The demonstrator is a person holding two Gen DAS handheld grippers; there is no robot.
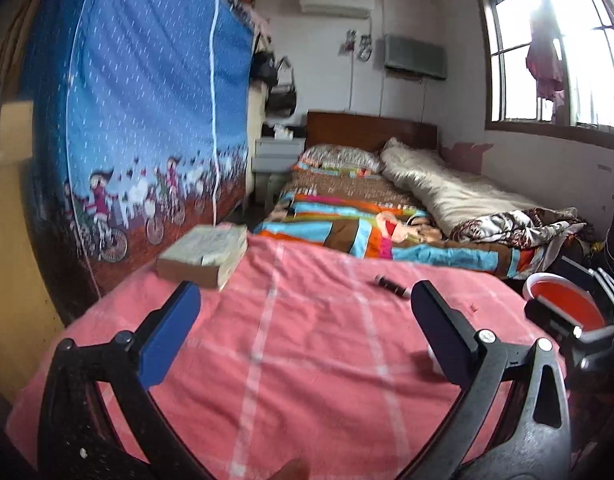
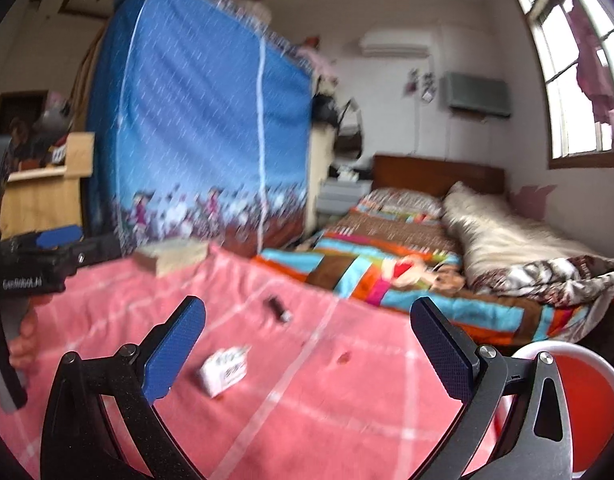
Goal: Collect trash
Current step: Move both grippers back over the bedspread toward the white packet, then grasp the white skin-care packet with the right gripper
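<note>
A small white crumpled packet (image 2: 224, 370) lies on the pink checked cloth (image 2: 307, 400), just ahead of my right gripper (image 2: 307, 340), which is open and empty above it. A small dark tube-like object (image 2: 278, 309) lies farther back; it also shows in the left wrist view (image 1: 391, 283). A tiny red scrap (image 2: 343, 357) lies to the right. My left gripper (image 1: 303, 320) is open and empty over the cloth (image 1: 287, 360). A red bin with a white rim (image 2: 587, 400) stands at the right, also in the left view (image 1: 563, 304).
A thick book (image 1: 205, 254) lies at the cloth's far left edge. A blue fabric wardrobe (image 1: 147, 120) stands on the left. A bed with a colourful quilt (image 1: 347, 220) and a rolled blanket (image 1: 467, 200) lies beyond. A window (image 1: 555, 60) is on the right.
</note>
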